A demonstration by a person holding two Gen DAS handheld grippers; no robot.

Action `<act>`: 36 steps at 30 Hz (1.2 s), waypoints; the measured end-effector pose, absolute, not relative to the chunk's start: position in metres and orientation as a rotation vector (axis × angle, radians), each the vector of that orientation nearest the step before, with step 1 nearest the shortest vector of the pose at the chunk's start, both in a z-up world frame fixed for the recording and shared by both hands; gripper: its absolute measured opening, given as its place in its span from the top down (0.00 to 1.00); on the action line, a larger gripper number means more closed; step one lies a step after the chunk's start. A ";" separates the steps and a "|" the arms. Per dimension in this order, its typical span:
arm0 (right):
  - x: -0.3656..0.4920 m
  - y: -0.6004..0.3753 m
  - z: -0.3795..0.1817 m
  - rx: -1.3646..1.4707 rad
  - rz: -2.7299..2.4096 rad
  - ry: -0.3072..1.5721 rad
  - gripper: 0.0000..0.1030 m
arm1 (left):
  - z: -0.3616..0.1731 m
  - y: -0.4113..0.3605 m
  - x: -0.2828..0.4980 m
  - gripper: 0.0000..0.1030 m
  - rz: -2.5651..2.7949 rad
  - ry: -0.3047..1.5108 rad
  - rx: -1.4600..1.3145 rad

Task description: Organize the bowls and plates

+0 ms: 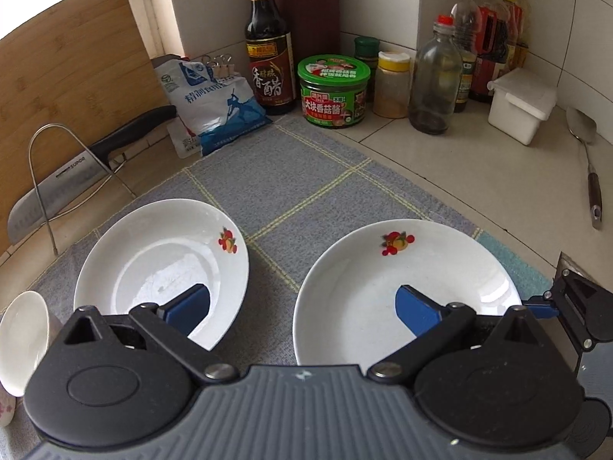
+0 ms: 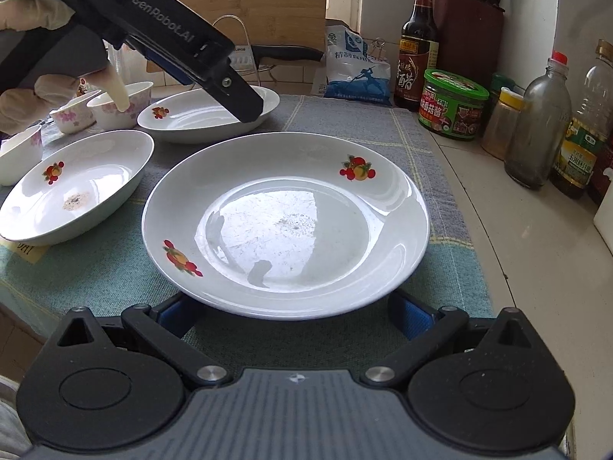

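The counter (image 2: 536, 253) fills both views, covered across the middle by a grey checked cloth (image 2: 345, 119). In the right wrist view the largest thing on it is a white fruit-print plate (image 2: 285, 226), centre frame, lying dead ahead of the right tool (image 2: 291, 314) — its near rim sits between the widely spread blue fingers, with nothing gripped. The right tool is clearly the nearer one to it. At left lie two deeper dishes of the same pattern: one at middle left (image 2: 76, 199), another behind (image 2: 207, 115), over which the left tool (image 2: 249, 109) hangs, open and empty. Small floral bowls (image 2: 115, 105) cluster at upper left. Sauce jar (image 2: 454, 105) and bottles (image 2: 540, 126) along the right edge stand well apart — nothing blocks a grasp.
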State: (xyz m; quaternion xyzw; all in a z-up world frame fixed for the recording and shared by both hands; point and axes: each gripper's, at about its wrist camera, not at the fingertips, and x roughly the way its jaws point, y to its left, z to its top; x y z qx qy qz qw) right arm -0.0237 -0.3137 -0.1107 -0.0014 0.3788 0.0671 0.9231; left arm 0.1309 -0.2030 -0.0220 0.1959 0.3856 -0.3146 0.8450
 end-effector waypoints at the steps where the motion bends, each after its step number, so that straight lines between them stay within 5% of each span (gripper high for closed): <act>1: -0.023 -0.314 -0.111 -0.006 0.146 0.771 0.00 | -0.025 -0.209 0.134 0.01 -0.679 0.818 0.431; 14: -0.024 -0.316 -0.113 -0.018 0.178 0.726 0.00 | -0.057 -0.252 0.147 0.04 -0.829 0.883 0.607; 21: -0.024 -0.316 -0.113 -0.023 0.187 0.731 0.00 | -0.068 -0.258 0.154 0.18 -0.876 0.935 0.654; 36: -0.018 -0.315 -0.111 -0.026 0.198 0.757 0.00 | -0.069 -0.255 0.172 0.33 -0.955 1.004 0.631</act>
